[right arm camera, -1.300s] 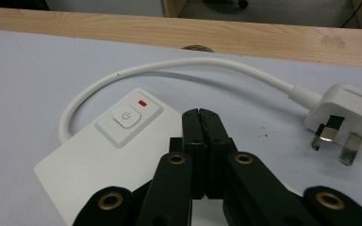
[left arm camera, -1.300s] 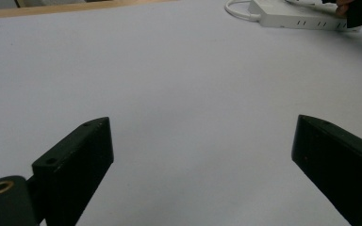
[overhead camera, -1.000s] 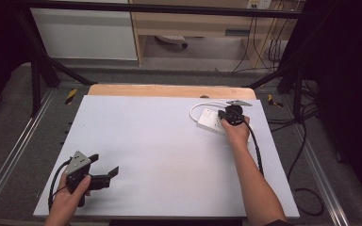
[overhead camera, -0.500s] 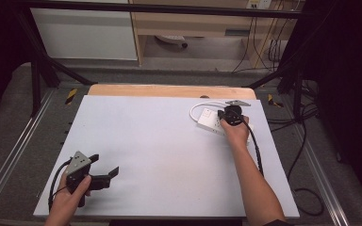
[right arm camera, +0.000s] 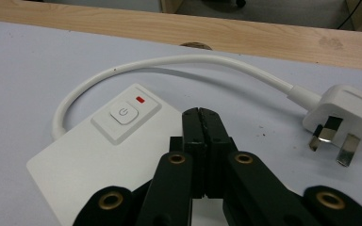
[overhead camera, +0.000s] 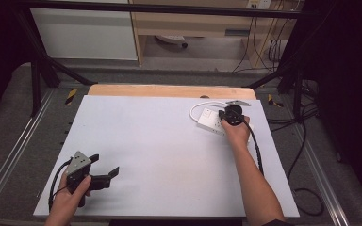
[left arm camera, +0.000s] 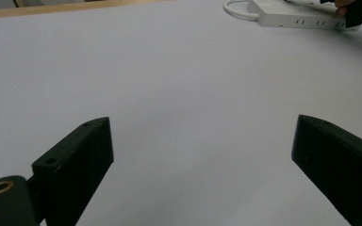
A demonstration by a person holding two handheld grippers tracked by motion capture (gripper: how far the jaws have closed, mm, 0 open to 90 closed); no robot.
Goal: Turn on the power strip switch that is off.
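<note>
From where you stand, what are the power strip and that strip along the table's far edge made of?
The power strip looks like smooth white plastic, matte with a soft sheen and moulded button. The far edge strip appears to be pale wood, showing grain lines and a knot.

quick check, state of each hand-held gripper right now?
Left hand-held gripper: open, nothing between the jaws, over bare table.
Right hand-held gripper: jaws closed together, holding nothing, above the white power strip.

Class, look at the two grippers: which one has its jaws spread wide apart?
The left gripper, at the table's near left corner: its jaws stand wide apart over bare table. The right gripper, over the white power strip, has its jaws pressed together.
</note>
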